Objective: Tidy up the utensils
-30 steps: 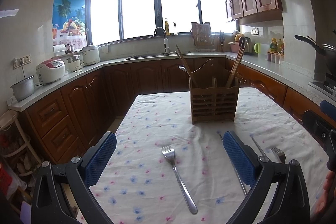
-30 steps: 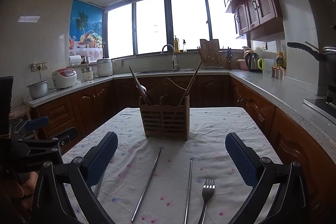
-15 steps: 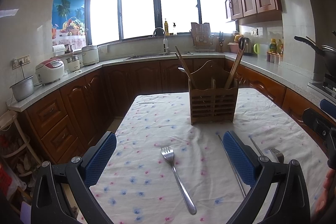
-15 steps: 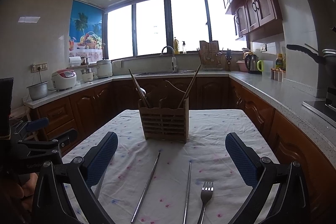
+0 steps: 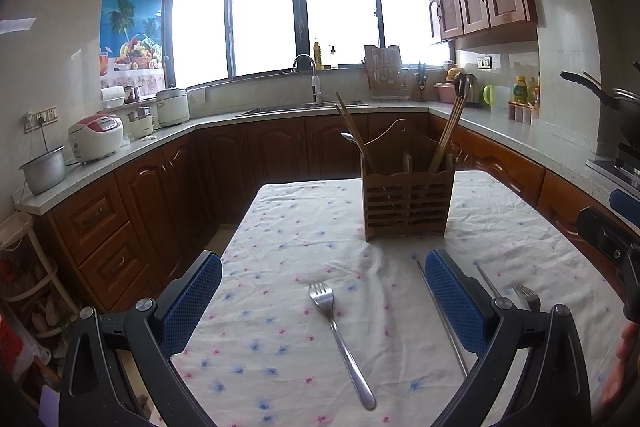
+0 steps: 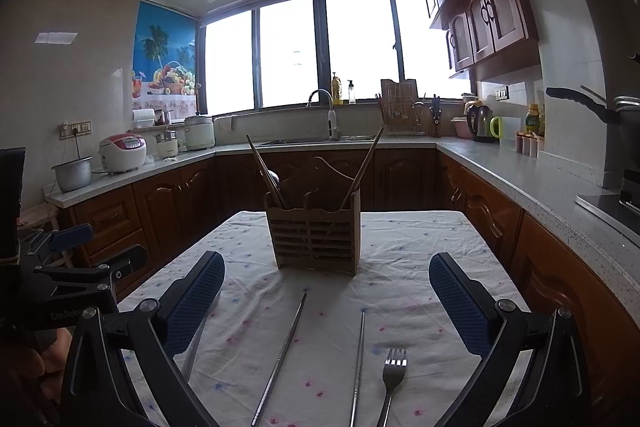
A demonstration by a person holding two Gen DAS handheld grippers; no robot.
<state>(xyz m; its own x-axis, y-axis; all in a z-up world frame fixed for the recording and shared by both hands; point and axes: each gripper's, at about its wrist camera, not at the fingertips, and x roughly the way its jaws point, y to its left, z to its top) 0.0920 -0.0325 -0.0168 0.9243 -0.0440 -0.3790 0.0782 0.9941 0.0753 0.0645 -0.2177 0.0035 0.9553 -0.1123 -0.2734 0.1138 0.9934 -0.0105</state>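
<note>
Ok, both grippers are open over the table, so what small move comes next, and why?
Probably lower the left gripper onto the fork lying between its open fingers and close on the handle. That fork sits alone on the cloth, and the holder stands just beyond. The right gripper is open too, over two metal chopsticks and another fork, so it could wait.

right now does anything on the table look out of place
Yes: two forks and two metal chopsticks lie loose on the cloth instead of standing in the wooden holder. Nothing looks spilled or damaged.
</note>
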